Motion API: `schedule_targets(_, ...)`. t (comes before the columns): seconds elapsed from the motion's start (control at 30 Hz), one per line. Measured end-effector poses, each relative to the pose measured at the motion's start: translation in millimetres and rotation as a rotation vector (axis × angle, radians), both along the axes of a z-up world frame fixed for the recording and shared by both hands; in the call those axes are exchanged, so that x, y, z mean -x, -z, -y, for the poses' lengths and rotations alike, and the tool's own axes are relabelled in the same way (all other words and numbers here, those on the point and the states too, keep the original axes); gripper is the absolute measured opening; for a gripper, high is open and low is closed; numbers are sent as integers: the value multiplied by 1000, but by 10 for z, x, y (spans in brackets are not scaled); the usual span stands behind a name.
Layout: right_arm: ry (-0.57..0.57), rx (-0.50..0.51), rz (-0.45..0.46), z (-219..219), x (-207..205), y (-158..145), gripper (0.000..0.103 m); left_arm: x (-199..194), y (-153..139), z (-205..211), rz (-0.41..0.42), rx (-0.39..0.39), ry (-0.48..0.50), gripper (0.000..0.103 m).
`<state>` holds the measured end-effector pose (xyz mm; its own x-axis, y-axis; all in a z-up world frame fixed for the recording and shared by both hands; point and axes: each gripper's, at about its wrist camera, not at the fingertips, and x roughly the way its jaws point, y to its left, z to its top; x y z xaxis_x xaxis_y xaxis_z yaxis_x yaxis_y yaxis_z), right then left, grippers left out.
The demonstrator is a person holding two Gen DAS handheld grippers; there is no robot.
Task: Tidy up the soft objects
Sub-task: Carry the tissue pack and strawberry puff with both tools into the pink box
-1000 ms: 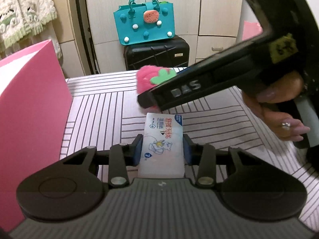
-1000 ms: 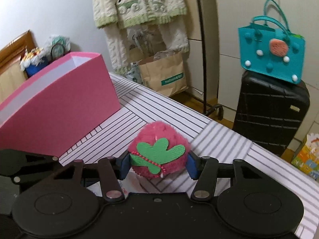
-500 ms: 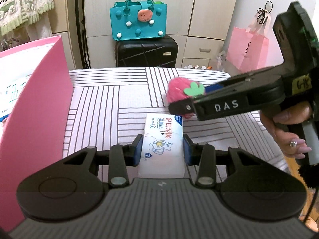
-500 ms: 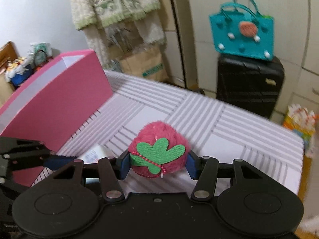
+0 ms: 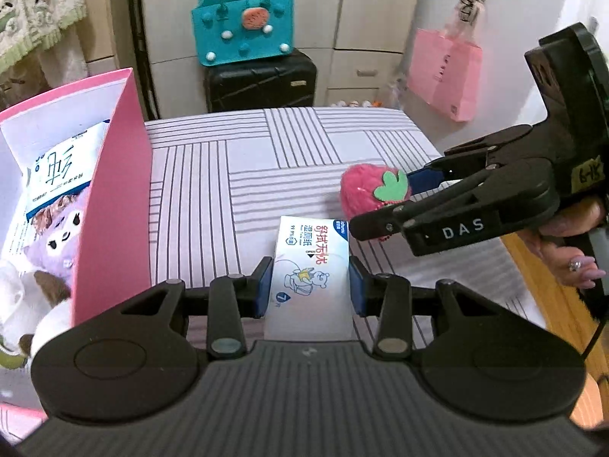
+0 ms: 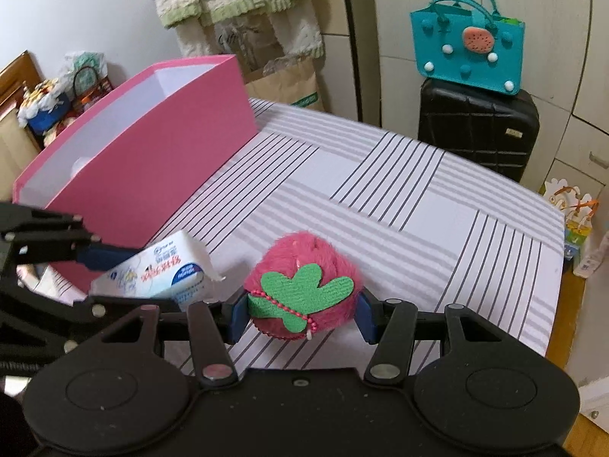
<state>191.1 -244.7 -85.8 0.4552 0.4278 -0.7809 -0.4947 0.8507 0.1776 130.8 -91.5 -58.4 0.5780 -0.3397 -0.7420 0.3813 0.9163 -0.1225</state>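
My left gripper [image 5: 310, 280] is shut on a white wet-wipes pack [image 5: 310, 266] and holds it above the striped table [image 5: 266, 160]. The pack also shows in the right wrist view [image 6: 160, 274]. My right gripper [image 6: 300, 314] is shut on a pink plush strawberry [image 6: 304, 289] with a green felt leaf. The strawberry shows in the left wrist view [image 5: 373, 190], just right of the pack. A pink box [image 5: 114, 190] stands to the left. It holds a tissue pack [image 5: 61, 167] and a purple plush [image 5: 57, 240].
A teal bag [image 5: 243, 30] sits on a black suitcase [image 5: 262, 80] behind the table. A pink paper bag [image 5: 445, 72] hangs at the right. Clothes [image 6: 236, 0] hang behind the box. The table's right edge [image 5: 514, 251] drops to a wooden floor.
Both grippers have risen and pulled back from the box with their loads still held. The box's inside has come into the left wrist view. The right gripper has shifted to the right.
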Motion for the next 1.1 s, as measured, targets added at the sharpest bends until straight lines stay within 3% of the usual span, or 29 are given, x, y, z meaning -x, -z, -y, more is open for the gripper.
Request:
schedule_targets(0.37, -100, -5, -58, -204, 499, -266, 60, 298, -218, -321, -79, 2, 78, 39)
schedule_targets(0.53, -156, -12, -60, -351, 599, -415, 60, 436, -407, -543, -73, 22, 82, 39)
schedule_targets(0.9, -286, -49, -4, -754, 668, -759, 61, 700, -780, -1184, 79, 38, -59, 39)
schedule_targets(1.1, -382, -69, 41, -1041, 610, -946, 61, 598, -742, -1586, 67, 35, -188, 39)
